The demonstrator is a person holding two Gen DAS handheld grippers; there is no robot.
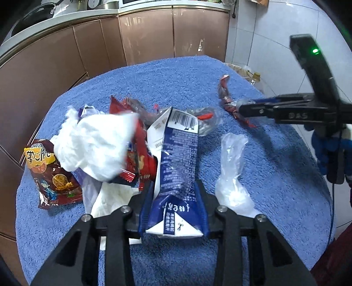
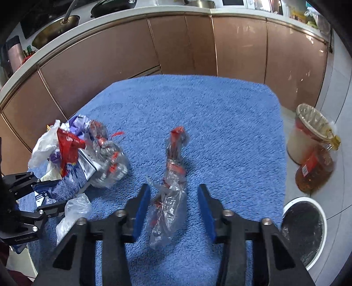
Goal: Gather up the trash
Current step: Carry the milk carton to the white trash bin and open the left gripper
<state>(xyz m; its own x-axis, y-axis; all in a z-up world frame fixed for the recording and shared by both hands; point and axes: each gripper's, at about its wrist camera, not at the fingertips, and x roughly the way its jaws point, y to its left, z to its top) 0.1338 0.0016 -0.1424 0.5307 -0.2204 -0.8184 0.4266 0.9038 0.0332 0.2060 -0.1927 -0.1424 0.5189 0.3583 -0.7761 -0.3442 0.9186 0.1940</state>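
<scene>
Brown cabinets (image 2: 180, 44) under pale counter (image 1: 154, 10); tiled floor (image 2: 336, 110), probably white.

The left gripper (image 1: 175, 203) is black, with two arms like open frames and shiny round silver screws. Blue pads (image 1: 146, 206) line the inside of its jaws. The right gripper (image 2: 173, 211) looks the same, with blue pads (image 2: 140, 211) too. It has a small green light, a thin cable and pale letters.
</scene>
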